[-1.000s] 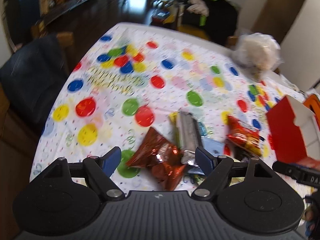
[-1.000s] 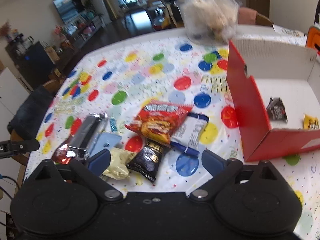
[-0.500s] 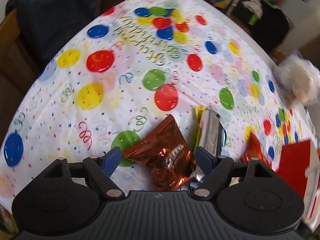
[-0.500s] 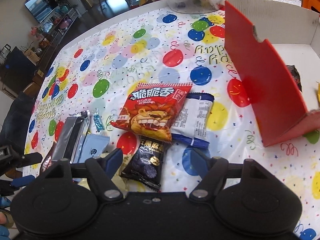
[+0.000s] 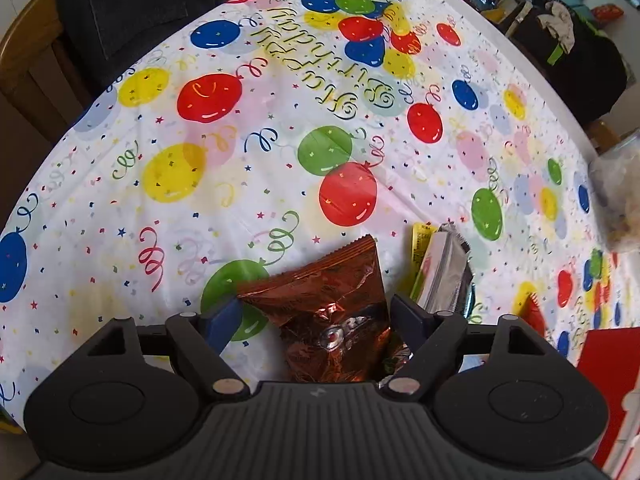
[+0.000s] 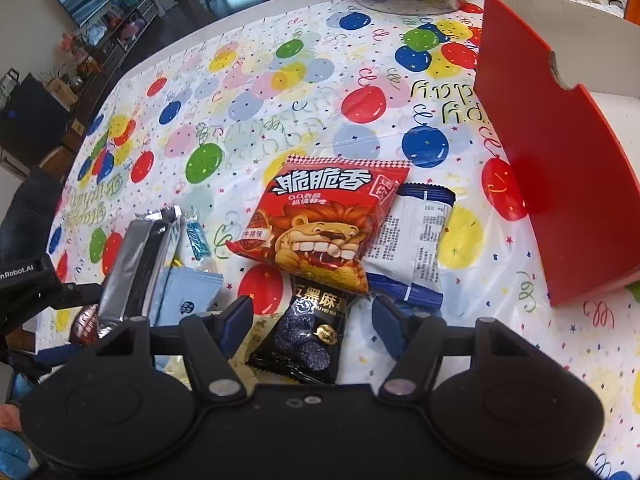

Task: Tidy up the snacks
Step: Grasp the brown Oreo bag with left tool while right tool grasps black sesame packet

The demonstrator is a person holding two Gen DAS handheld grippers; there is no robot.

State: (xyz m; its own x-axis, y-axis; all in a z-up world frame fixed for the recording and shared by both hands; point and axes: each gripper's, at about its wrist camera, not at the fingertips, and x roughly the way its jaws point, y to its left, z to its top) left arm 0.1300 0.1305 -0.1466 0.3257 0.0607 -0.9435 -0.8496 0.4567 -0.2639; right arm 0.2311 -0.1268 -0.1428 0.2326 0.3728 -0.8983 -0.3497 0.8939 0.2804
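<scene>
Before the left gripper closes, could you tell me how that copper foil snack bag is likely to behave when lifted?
The copper foil bag looks crinkled and puffy, so it will probably crush and flex rather than stay stiff. Its glossy film may be slippery between the open left gripper fingers. It seems light, so it might shift on the tablecloth if nudged.

A: Legible print, right wrist view?
B: Red lion snack bag (image 6: 324, 220) carries large white characters "脆脆香". Smaller lines under them are too fine to read. Black packet (image 6: 308, 336) below it shows "黑麻", partly covered, with Latin letters "HEI MA" beneath.
A: White packet with blue ends (image 6: 416, 240)?
B: Dense small print, unreadable.
A: Anything else?
B: "nRobot.AI" in white on the black device (image 6: 24, 276) at the left edge, first letters cut off.
A: Left wrist view?
B: The tablecloth (image 5: 120, 208) bears script lettering, upside down, reading "Happy Birthday".
</scene>
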